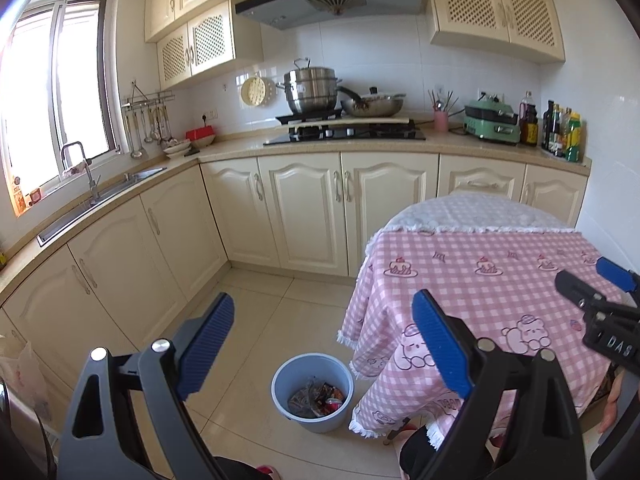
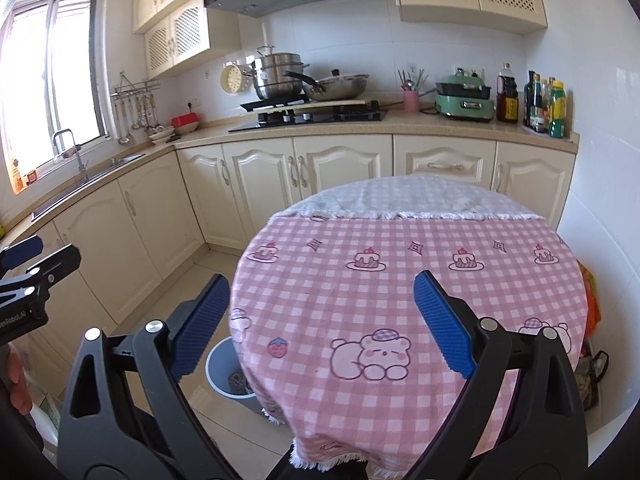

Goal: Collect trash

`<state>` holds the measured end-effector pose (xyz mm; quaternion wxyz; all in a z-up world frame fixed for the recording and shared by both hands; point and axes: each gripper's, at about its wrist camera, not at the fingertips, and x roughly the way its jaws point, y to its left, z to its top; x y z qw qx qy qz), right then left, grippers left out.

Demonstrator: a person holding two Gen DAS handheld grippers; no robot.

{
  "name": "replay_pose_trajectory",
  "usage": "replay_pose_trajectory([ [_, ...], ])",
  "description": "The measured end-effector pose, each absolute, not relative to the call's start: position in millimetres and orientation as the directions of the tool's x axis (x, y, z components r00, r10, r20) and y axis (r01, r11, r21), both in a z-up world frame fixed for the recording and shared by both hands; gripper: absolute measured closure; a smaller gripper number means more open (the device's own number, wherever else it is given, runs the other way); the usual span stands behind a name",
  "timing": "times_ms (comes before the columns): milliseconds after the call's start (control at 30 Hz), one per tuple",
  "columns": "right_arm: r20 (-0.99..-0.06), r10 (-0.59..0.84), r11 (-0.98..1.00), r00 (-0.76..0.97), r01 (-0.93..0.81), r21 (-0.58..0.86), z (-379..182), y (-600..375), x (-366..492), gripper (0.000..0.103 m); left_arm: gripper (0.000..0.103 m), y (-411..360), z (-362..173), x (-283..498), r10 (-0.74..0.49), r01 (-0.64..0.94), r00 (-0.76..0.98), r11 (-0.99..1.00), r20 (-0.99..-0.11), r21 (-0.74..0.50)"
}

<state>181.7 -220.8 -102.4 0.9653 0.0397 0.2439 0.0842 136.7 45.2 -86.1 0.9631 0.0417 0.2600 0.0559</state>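
Observation:
A blue-grey trash bin (image 1: 312, 396) stands on the tiled floor by the round table, with wrappers and a red can (image 1: 320, 397) inside. It also shows in the right wrist view (image 2: 226, 370), partly hidden under the table edge. The table's pink checked cloth (image 2: 400, 300) has no loose trash on it. My left gripper (image 1: 324, 332) is open and empty, above the floor and the bin. My right gripper (image 2: 320, 316) is open and empty, over the table's near edge. The right gripper also shows at the right edge of the left wrist view (image 1: 600, 300).
Cream cabinets (image 1: 304, 208) run along the back and left walls under a counter with a sink (image 1: 120, 188), a hob with pots (image 1: 344, 128) and bottles (image 1: 560, 132). A plastic bag (image 1: 20, 372) hangs at the far left. Bags (image 2: 592, 320) sit behind the table on the right.

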Motion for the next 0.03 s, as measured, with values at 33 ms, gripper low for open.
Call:
replay_pose_trajectory([
  [33,-0.471,0.17,0.985,0.865,-0.132,0.112,-105.2,-225.1,187.6,0.011,0.014,45.3,-89.1,140.7,0.133,-0.087,0.853,0.99,-0.505,0.113],
])
